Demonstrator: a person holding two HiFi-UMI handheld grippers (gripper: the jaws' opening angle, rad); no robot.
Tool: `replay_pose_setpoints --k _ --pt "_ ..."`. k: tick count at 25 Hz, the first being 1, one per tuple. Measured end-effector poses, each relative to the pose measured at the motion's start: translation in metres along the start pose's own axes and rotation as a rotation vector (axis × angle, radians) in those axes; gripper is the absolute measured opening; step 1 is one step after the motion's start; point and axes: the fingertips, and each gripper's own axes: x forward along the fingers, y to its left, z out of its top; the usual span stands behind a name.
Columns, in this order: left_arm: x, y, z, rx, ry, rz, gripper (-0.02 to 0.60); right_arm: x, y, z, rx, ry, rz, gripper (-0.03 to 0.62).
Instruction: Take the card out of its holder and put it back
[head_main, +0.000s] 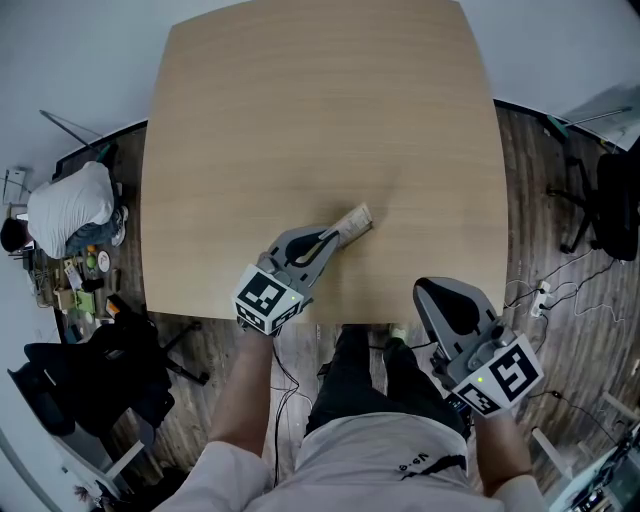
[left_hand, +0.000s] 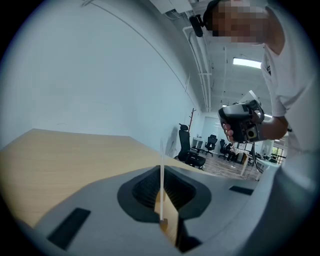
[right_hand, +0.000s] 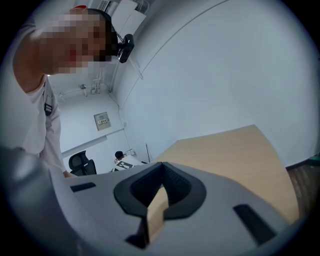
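Note:
A thin pale card holder (head_main: 354, 222) sticks out over the wooden table (head_main: 320, 110), near its front edge. My left gripper (head_main: 335, 238) is shut on it. In the left gripper view the card holder (left_hand: 161, 165) shows as a thin white edge standing upright between the closed jaws of my left gripper (left_hand: 161, 192). Whether the card is inside cannot be told. My right gripper (head_main: 438, 294) hovers off the table's front right corner, its jaws shut with nothing between them. In the right gripper view, my right gripper (right_hand: 160, 175) points at the bare tabletop (right_hand: 225, 155).
The person's legs (head_main: 355, 380) are below the table's front edge. Cluttered shelves and a person in white (head_main: 70, 205) are at the left, with a dark chair (head_main: 100, 370) below them. Cables (head_main: 560, 290) and an office chair (head_main: 600, 200) lie on the floor at the right.

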Motion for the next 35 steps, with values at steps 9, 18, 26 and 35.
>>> replay_pose_setpoints --k 9,18,26,35 --pt "0.002 -0.004 -0.002 0.036 0.049 -0.022 0.025 0.000 -0.001 -0.003 0.002 0.003 -0.001 0.012" --pt "0.011 0.004 -0.018 -0.007 0.057 -0.021 0.026 -0.001 -0.005 -0.007 0.007 0.013 -0.008 0.012" --pt "0.013 -0.001 -0.033 0.017 0.092 -0.019 0.028 0.001 -0.005 -0.011 0.011 0.027 0.001 0.012" --pt "0.001 0.001 -0.022 -0.037 0.035 0.023 0.087 -0.003 -0.005 -0.019 0.021 0.040 0.023 0.012"
